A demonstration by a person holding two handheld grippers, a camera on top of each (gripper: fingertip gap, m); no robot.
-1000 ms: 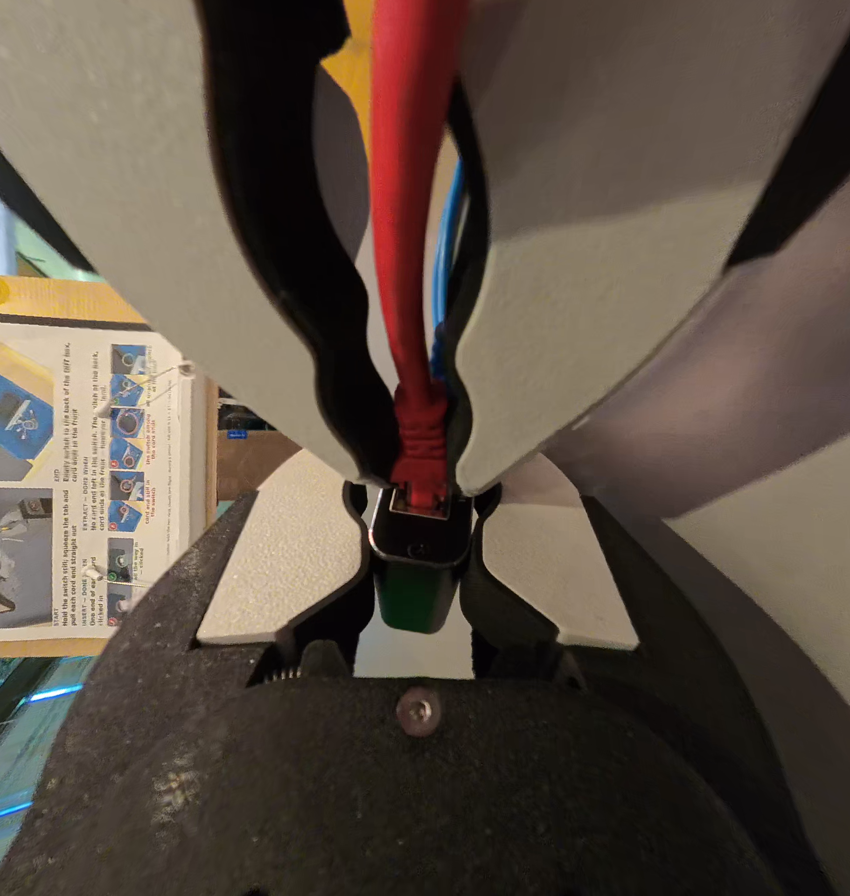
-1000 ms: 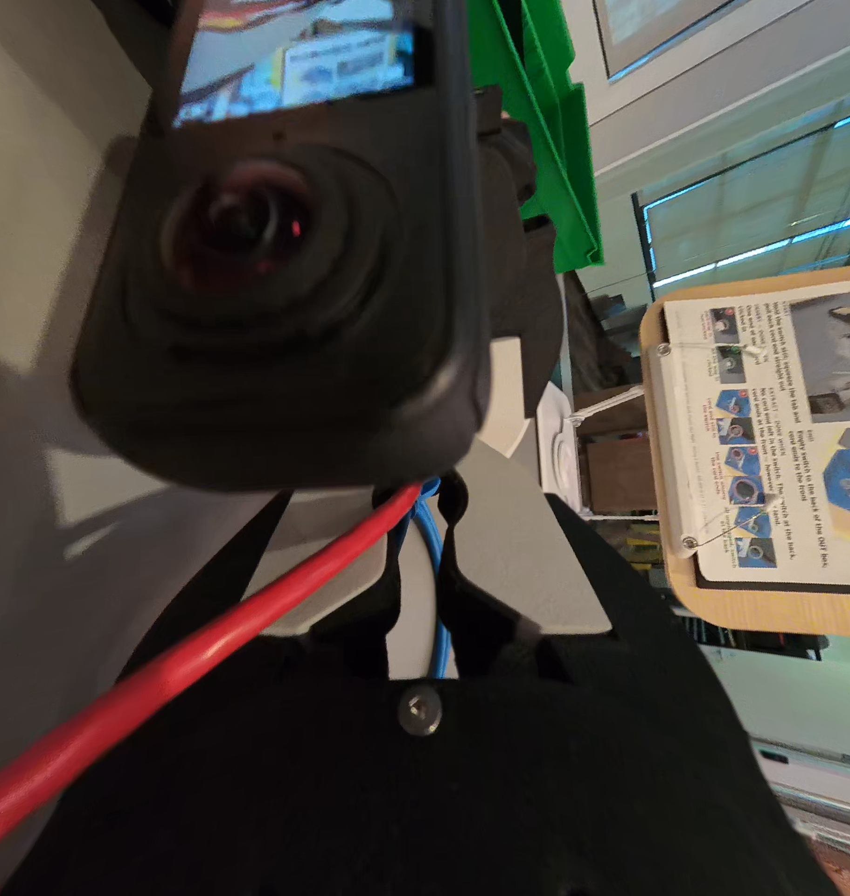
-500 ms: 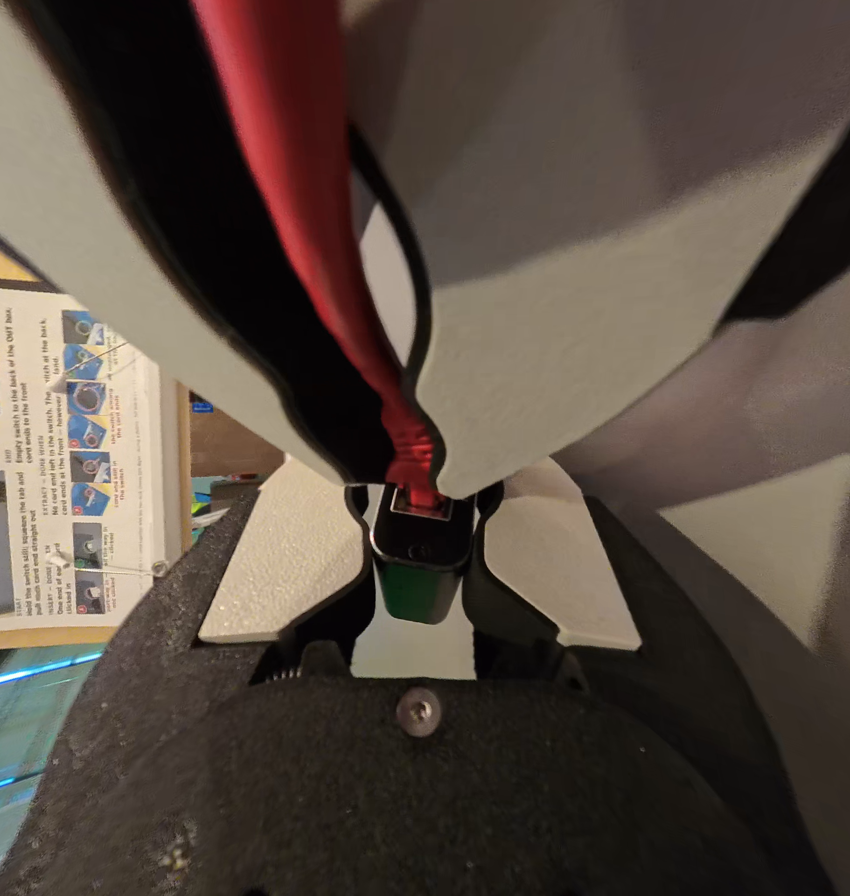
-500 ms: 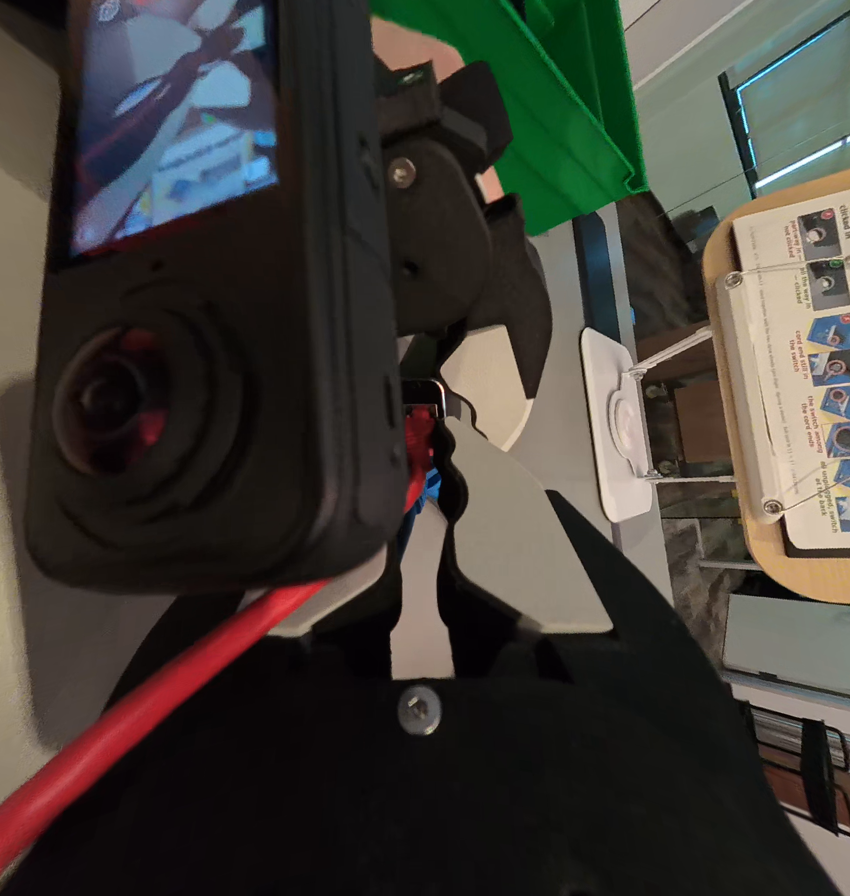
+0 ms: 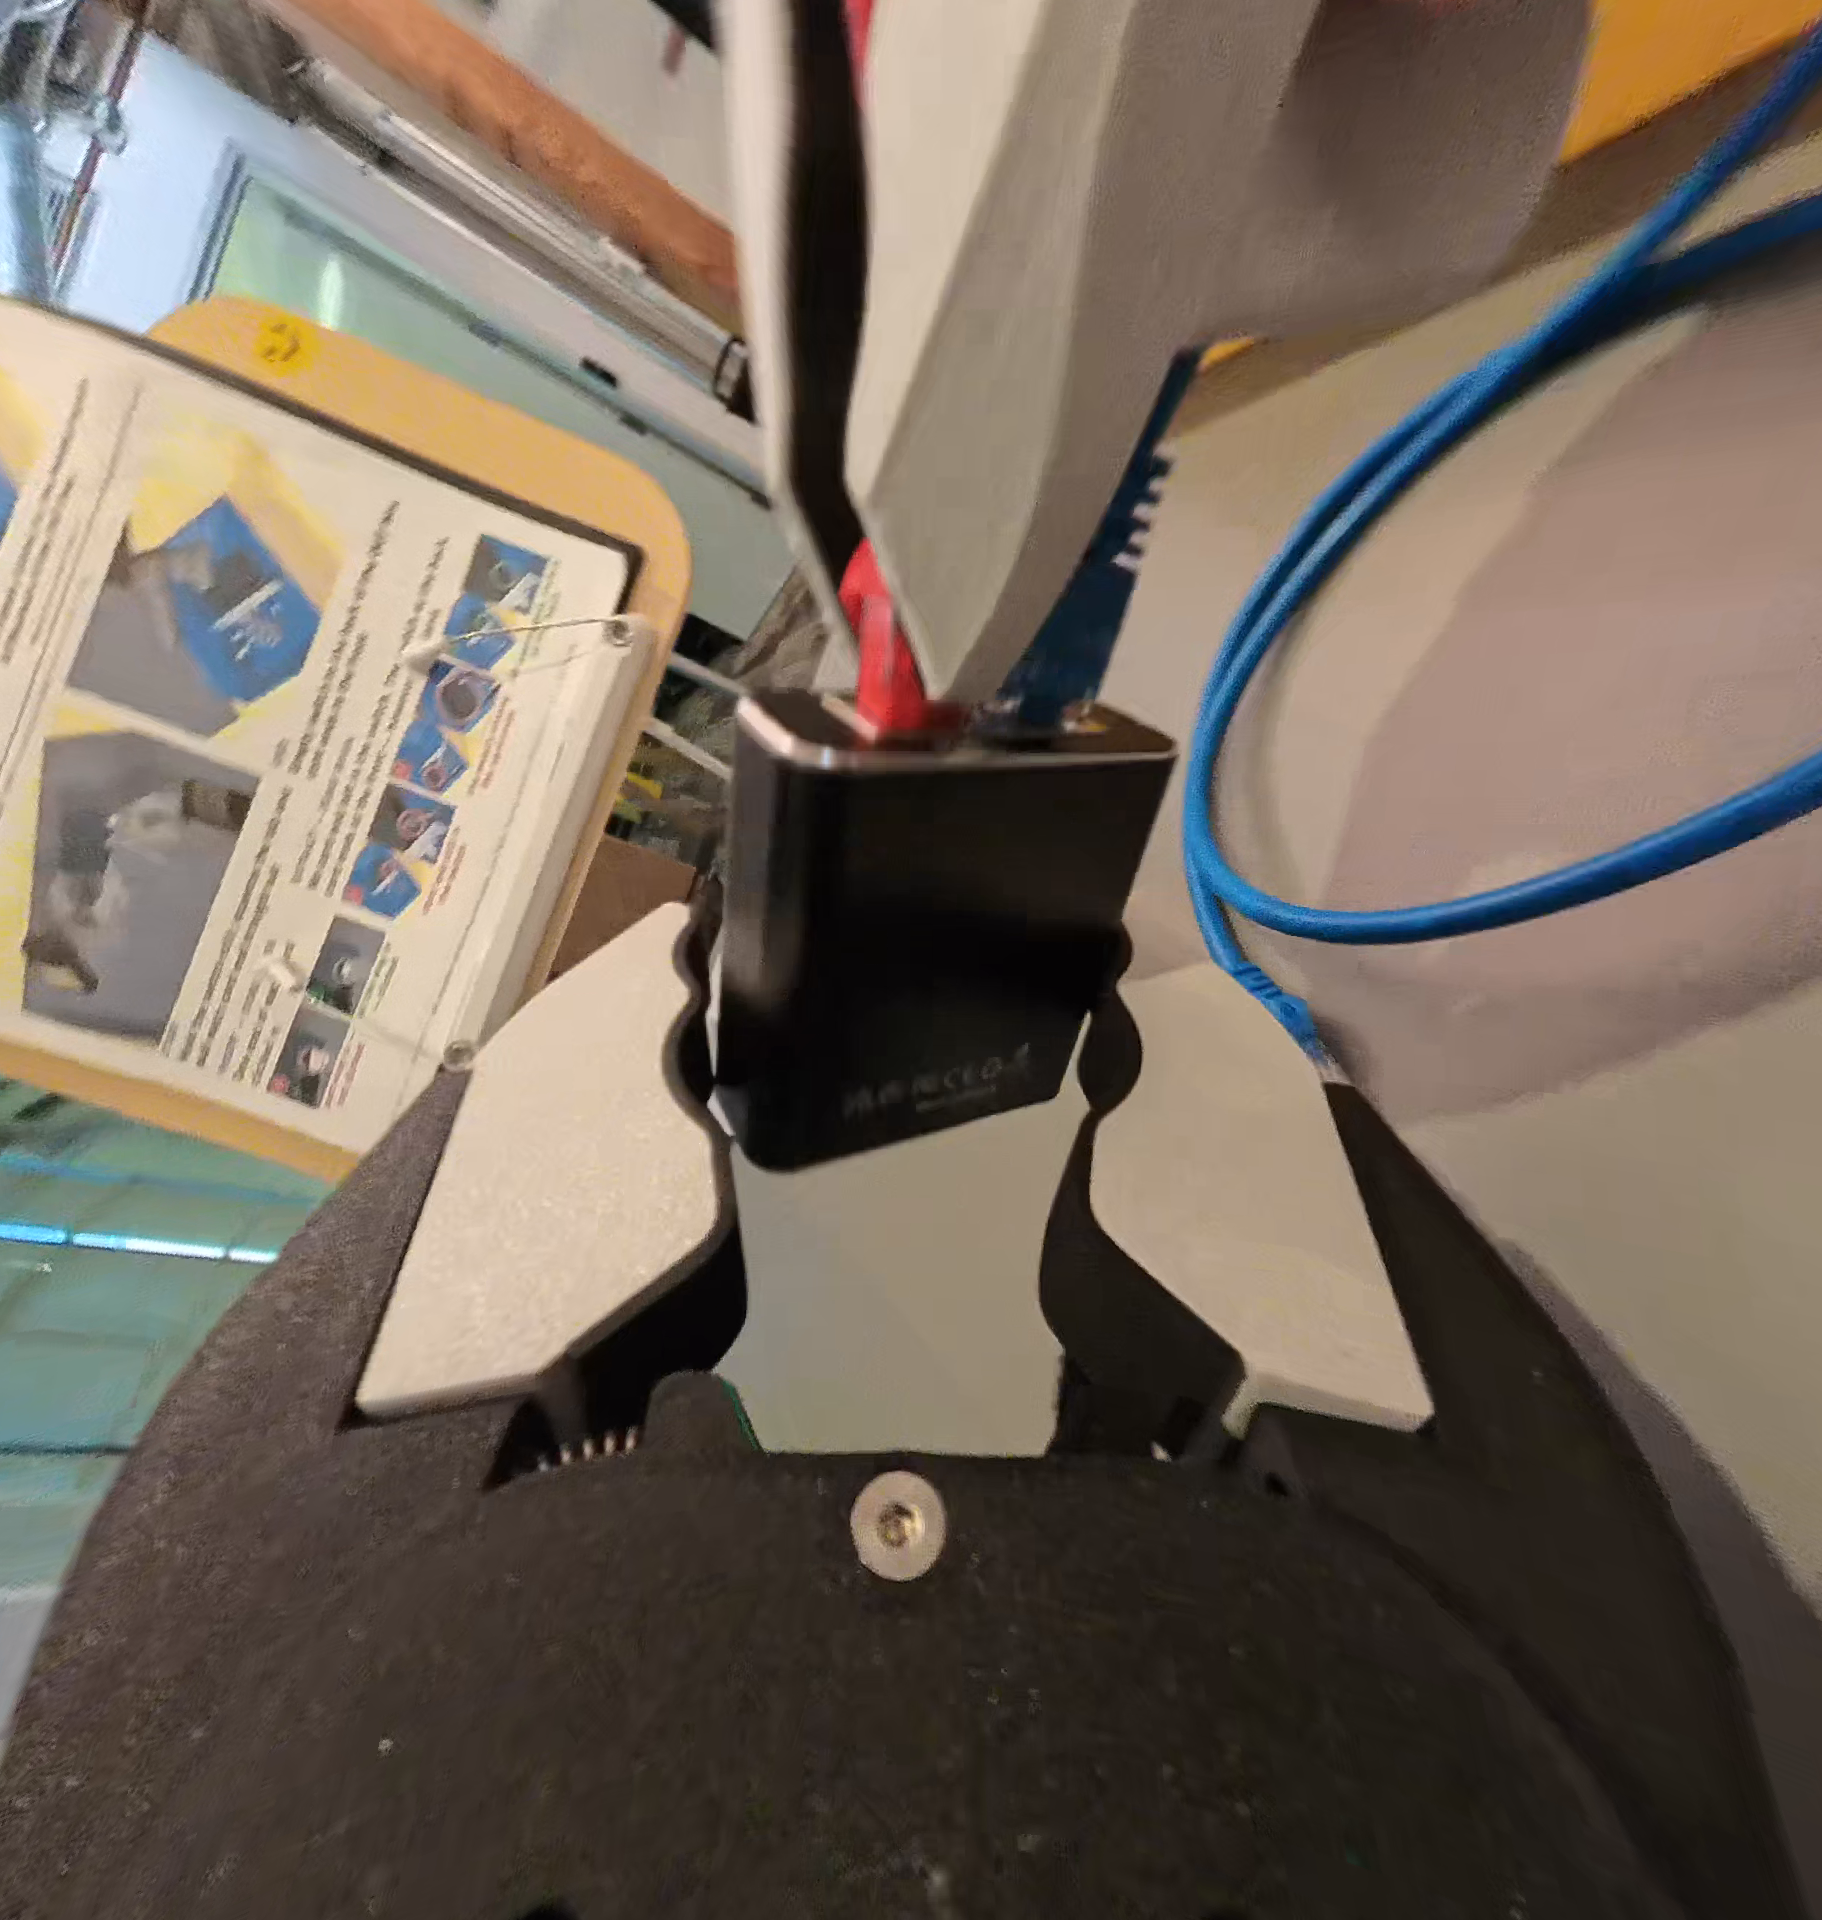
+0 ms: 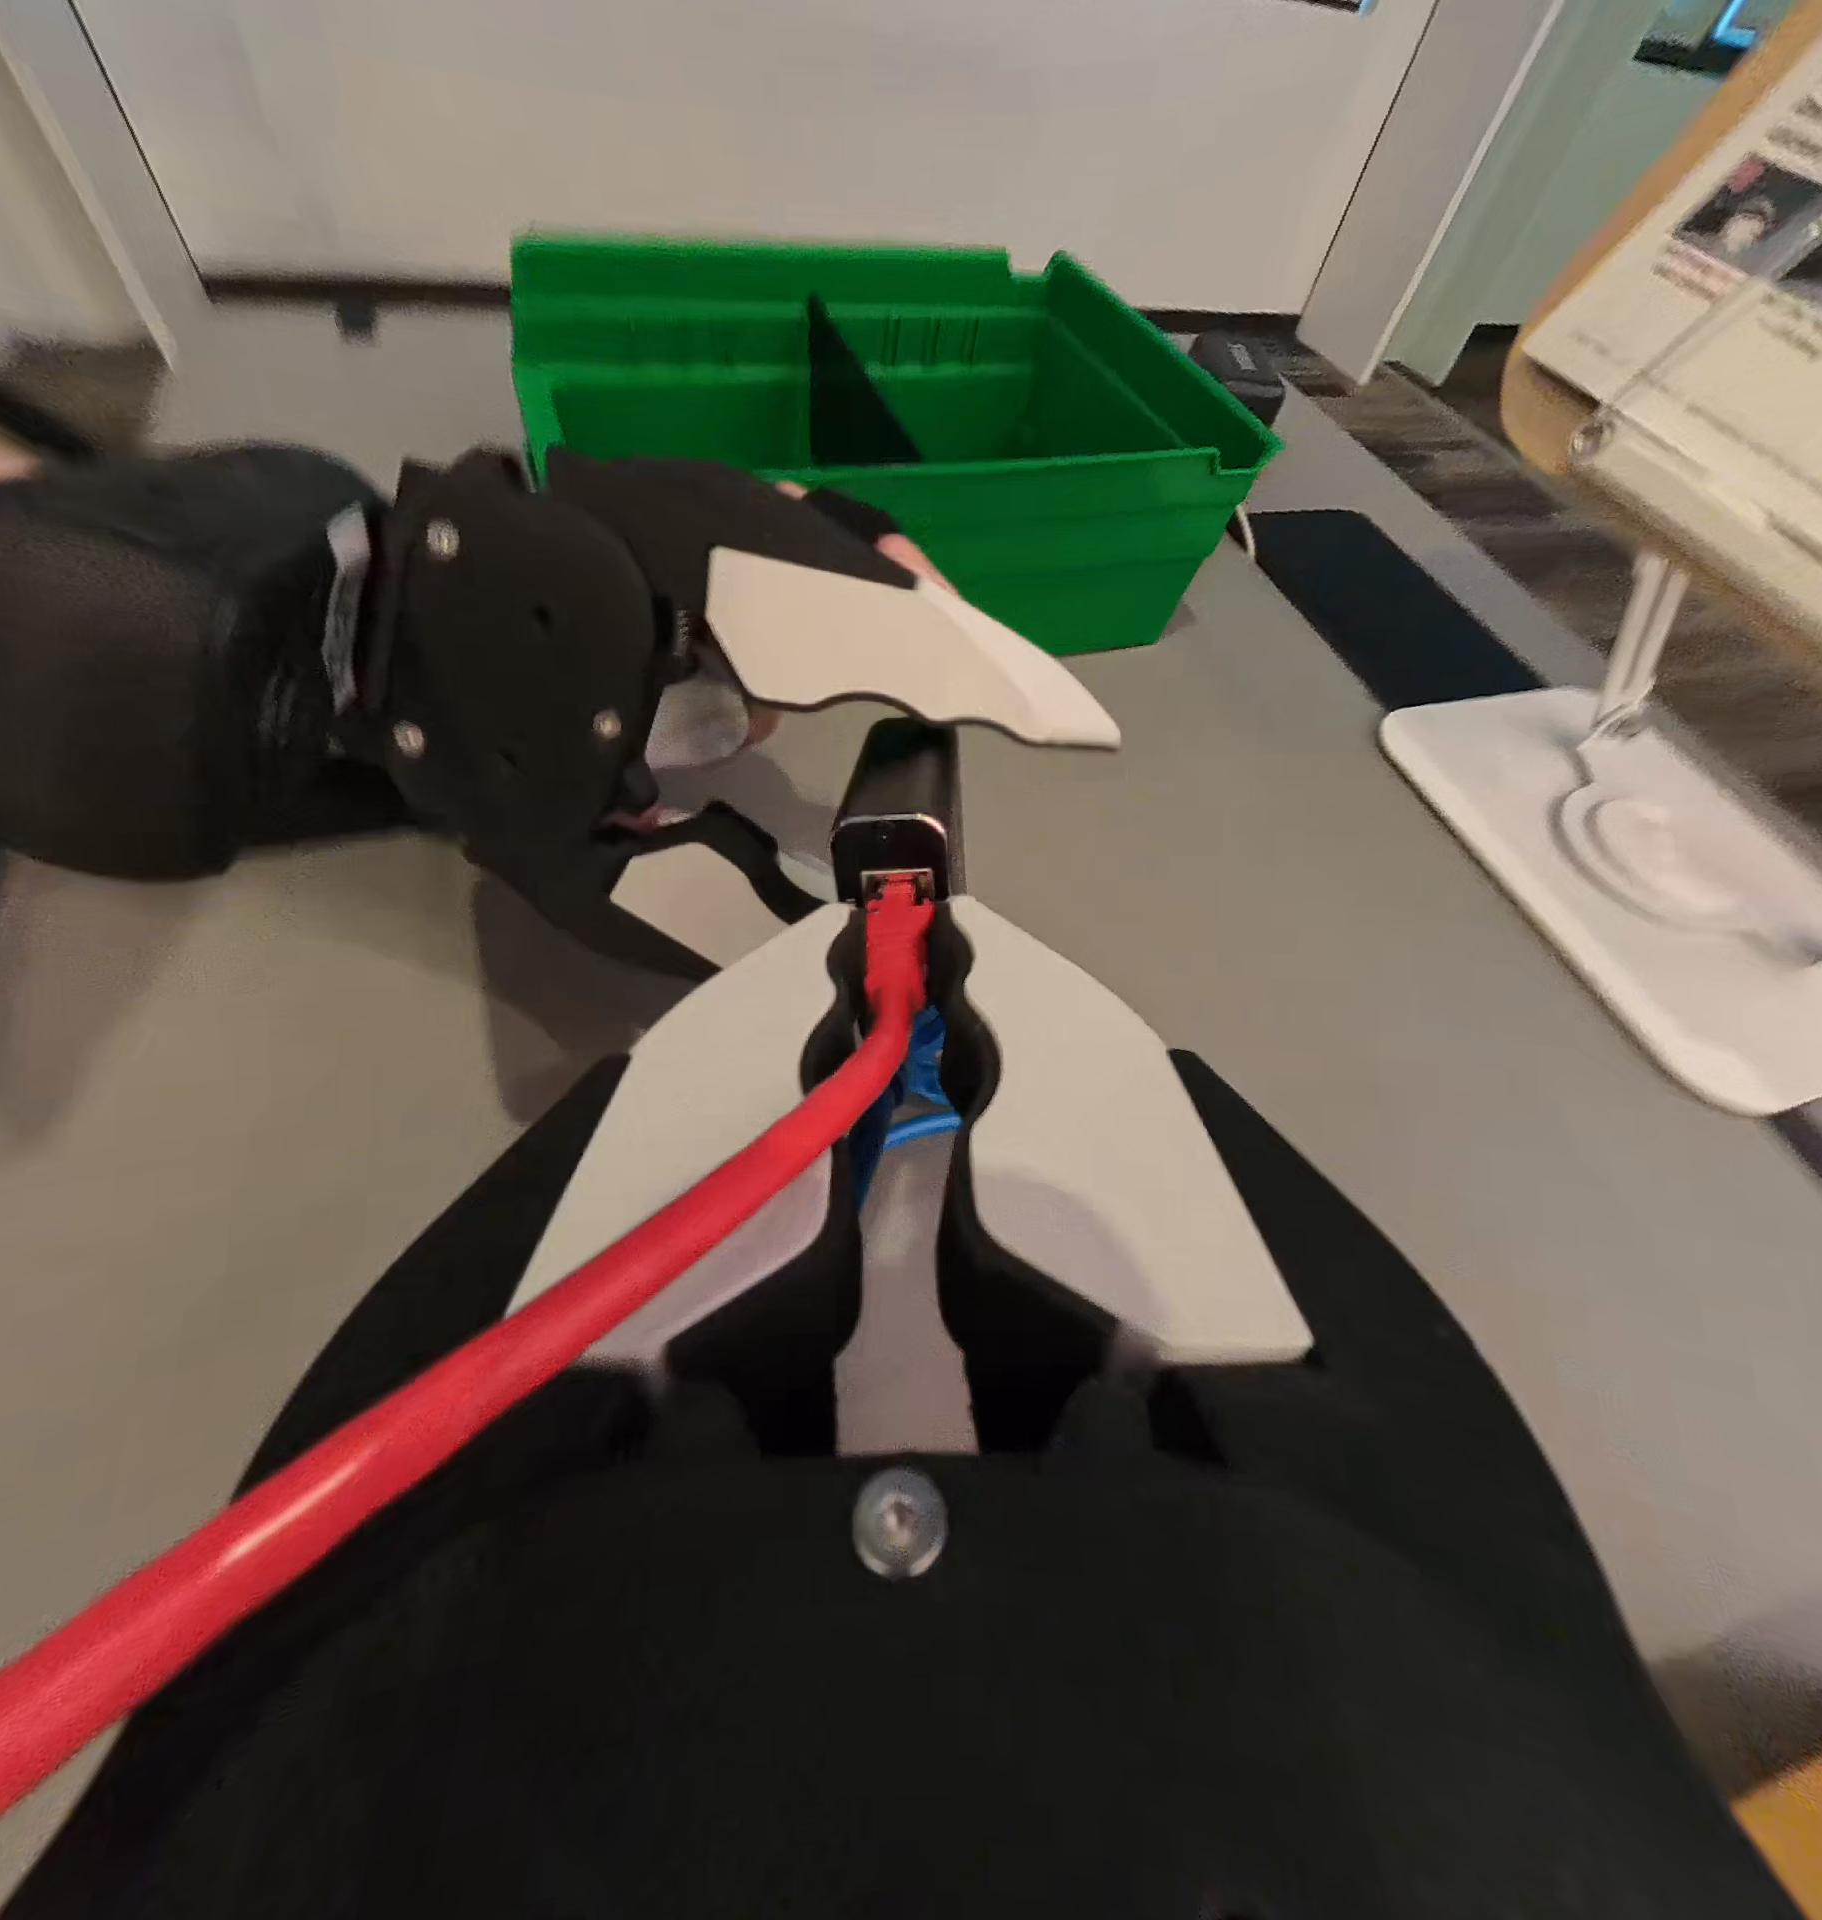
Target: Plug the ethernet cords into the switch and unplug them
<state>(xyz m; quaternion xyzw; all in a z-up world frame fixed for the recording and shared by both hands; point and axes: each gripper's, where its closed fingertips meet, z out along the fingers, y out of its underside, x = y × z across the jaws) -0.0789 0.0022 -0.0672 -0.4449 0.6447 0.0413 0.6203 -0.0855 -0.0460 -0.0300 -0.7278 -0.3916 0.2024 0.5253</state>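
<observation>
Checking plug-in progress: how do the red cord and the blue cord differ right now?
The red cord has its plug pinched in the right claw; the blue cord merely runs beneath it. Red leaves straight toward the camera, while blue loops round, a loose plug end showing. Both seem seated in the black switch.

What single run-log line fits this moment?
left gripper: around black switch | right gripper: shut on red ethernet plug, seated in switch | blue cord: plugged alongside
</observation>
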